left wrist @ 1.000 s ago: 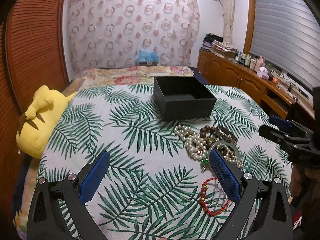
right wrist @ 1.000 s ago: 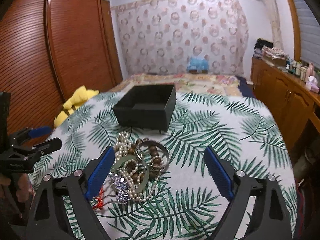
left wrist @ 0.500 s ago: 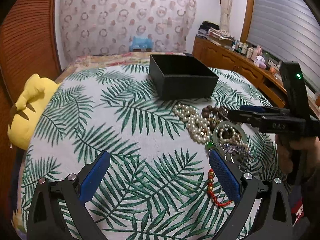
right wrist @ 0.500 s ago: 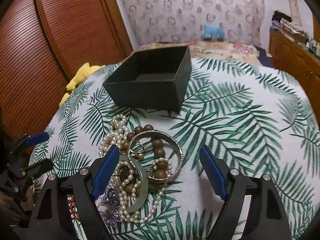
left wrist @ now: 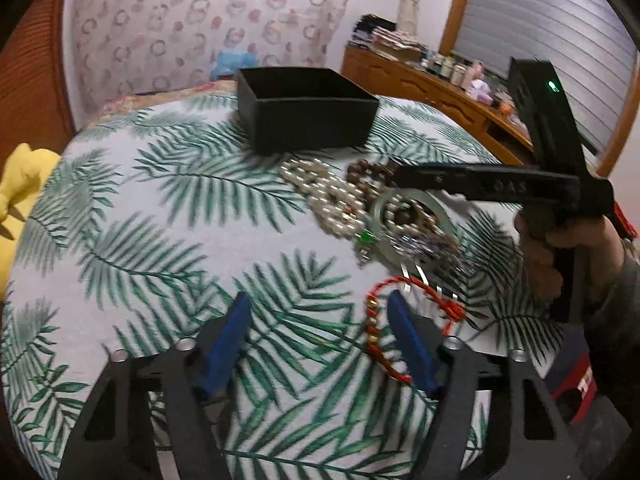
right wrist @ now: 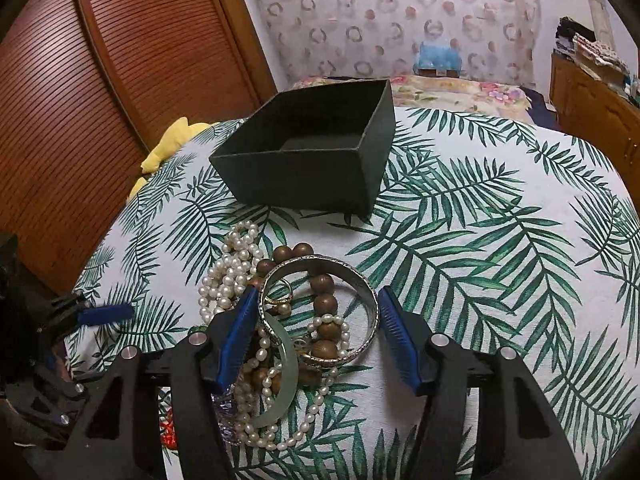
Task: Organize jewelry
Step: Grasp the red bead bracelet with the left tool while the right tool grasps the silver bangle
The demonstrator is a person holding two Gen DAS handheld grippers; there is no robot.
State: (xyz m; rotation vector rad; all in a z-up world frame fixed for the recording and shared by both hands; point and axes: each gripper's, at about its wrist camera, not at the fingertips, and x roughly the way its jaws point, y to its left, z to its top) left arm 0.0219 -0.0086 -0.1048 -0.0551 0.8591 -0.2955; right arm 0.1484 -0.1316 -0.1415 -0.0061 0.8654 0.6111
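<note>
A heap of jewelry lies on the palm-leaf cloth in front of an empty black box (right wrist: 312,160) (left wrist: 308,120). In it are a pearl necklace (right wrist: 228,276), a wooden bead bracelet (right wrist: 324,304), a pale jade bangle (right wrist: 286,376) and a silver bangle (right wrist: 360,292). My right gripper (right wrist: 314,308) (left wrist: 400,178) is low over the heap. Its jaws are closing with the silver bangle between the pads, very near both but not visibly pressed. My left gripper (left wrist: 320,316) is closing too. A red cord bracelet (left wrist: 424,292) lies at its right finger, ungripped.
The palm-leaf cloth (left wrist: 160,220) covers a bed. A yellow plush toy (left wrist: 20,184) lies at its left edge by a wooden slatted wardrobe (right wrist: 100,80). A cluttered wooden dresser (left wrist: 440,92) runs along the right wall. A person's hand (left wrist: 560,240) holds the right gripper.
Both grippers have sunk toward the jewelry and tilted down. Both pairs of jaws have narrowed. The right one now straddles the silver bangle, and the left has come up to the red bracelet.
</note>
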